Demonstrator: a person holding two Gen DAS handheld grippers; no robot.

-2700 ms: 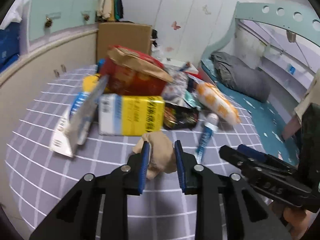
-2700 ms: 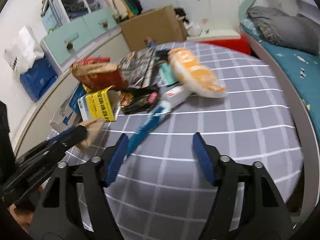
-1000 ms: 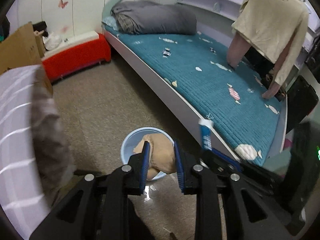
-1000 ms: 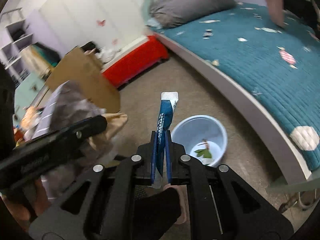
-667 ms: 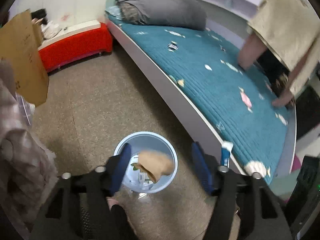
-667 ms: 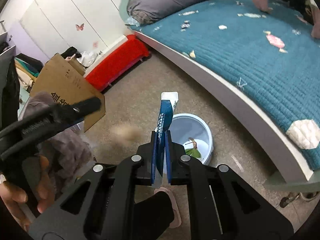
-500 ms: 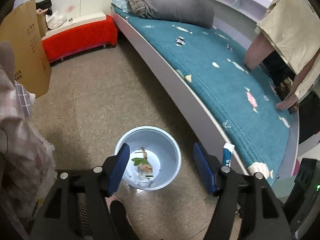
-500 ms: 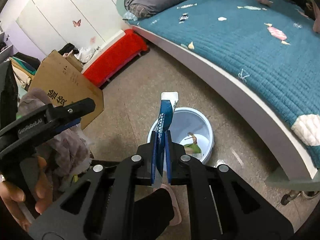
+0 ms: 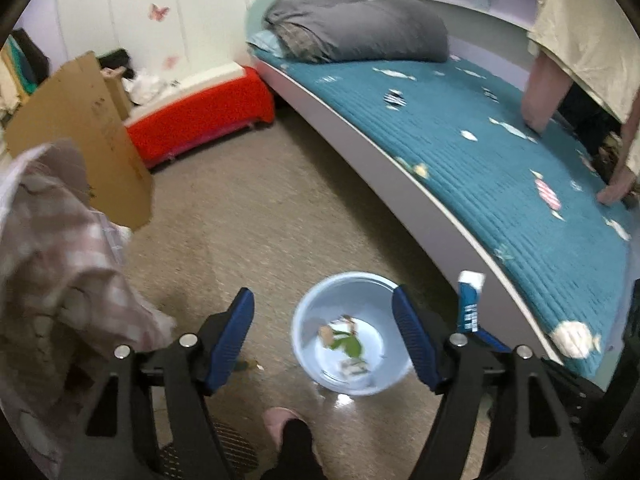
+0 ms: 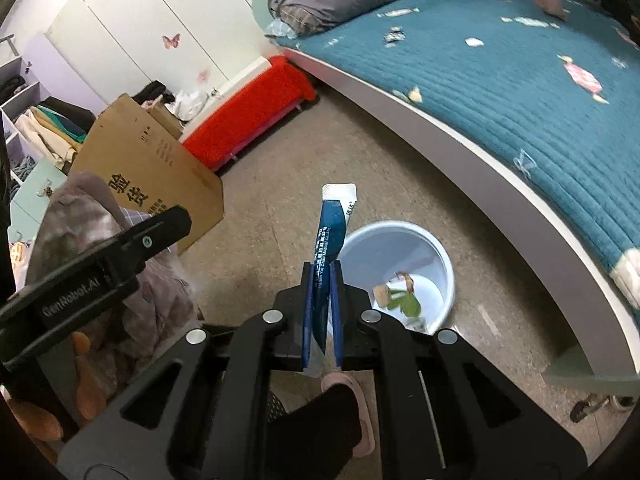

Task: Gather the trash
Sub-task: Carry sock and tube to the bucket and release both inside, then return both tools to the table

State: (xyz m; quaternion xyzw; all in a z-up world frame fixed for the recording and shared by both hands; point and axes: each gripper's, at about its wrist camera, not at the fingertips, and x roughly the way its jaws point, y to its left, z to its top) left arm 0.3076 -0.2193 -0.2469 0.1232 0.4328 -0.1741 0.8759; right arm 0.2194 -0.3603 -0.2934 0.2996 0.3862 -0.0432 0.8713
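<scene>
A speckled beige floor (image 9: pixel 256 216) fills the middle of the room. Along its right side runs a bed (image 9: pixel 500 168) with a pale curved frame and a teal quilted cover dotted with small candy shapes. A folded grey duvet (image 9: pixel 360 28) lies at the head end of the bed. White wall panels (image 10: pixel 132 20) with butterfly stickers close the far side. At their foot sits a low red bench (image 9: pixel 200 112), and a brown cardboard box (image 10: pixel 148 184) with printed characters stands just beside it. Open shelves (image 10: pixel 24 120) holding folded clothes show at the left edge. Light is even and soft.
</scene>
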